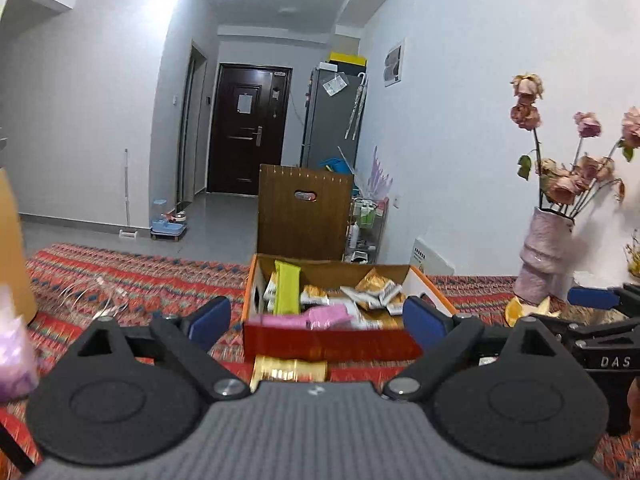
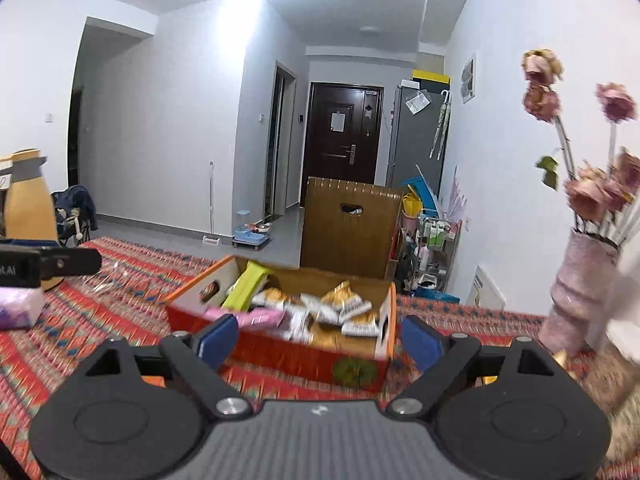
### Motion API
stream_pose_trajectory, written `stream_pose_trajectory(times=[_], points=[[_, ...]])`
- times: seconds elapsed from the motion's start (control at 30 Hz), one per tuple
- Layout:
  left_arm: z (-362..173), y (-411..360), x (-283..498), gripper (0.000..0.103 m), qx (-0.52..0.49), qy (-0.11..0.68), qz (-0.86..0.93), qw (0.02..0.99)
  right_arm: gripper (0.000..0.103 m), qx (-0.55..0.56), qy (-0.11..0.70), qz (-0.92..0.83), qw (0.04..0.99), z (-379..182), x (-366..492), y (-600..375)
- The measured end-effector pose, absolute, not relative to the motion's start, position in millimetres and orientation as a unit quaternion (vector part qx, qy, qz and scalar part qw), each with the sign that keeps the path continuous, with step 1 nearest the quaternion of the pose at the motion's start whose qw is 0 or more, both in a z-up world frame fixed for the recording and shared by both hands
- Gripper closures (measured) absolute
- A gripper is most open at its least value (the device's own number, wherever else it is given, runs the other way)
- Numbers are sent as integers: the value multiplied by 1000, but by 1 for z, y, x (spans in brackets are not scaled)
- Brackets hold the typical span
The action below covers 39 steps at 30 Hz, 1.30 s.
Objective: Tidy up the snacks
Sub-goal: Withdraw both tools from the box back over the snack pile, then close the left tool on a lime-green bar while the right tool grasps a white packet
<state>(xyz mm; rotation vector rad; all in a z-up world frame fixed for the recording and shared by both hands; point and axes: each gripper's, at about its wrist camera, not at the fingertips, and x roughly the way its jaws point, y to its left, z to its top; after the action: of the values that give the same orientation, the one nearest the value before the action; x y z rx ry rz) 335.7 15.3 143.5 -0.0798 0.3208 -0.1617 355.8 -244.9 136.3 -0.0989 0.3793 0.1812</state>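
Tablecloth (image 1: pixel 120 280) beneath level, empty left gripper (image 1: pixel 318 320)

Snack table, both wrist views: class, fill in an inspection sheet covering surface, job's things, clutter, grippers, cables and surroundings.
Surface: patterned red tablecloth covers the table.
Job's things: open cardboard box holds a green packet, a pink packet and several white-and-gold sachets; one gold packet lies outside, in front of the box.
Clutter: vase of dried roses; purple pack; clear plastic wrapper.
Grippers: left gripper open, nothing between the pads; right gripper open, nothing between the pads.
Cables: nothing seen.
Surroundings: dark door, grey fridge, wooden chair back, trolley of bottles.
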Motion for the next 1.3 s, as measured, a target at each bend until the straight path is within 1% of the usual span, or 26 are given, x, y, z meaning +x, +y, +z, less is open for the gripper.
stream_pose_trajectory(times=[0.13,0.37,0.47,0.57,0.7,0.93,1.23,1.3], points=[[131,15,283,8,-40,158,-60,985,7,-47,195,90,975,120,304,-246],[92,19,211,6,-47,197,-49,978,7,-2,237,77,968,70,225,-246],[71,20,190,6,-41,229,-51,971,7,17,262,73,962,49,199,-250],[57,20,175,6,-50,250,-55,965,7,14,274,59,960,35,180,-254],[52,16,166,6,-49,252,-59,965,7,25,281,41,959,24,163,-261],[51,9,169,6,-44,257,-62,963,7,27,278,33,960,25,154,-268],[47,-8,203,6,-26,273,-70,959,7,38,284,26,958,19,184,-283],[48,-16,215,6,-18,273,-79,959,8,39,285,28,957,21,197,-288]])
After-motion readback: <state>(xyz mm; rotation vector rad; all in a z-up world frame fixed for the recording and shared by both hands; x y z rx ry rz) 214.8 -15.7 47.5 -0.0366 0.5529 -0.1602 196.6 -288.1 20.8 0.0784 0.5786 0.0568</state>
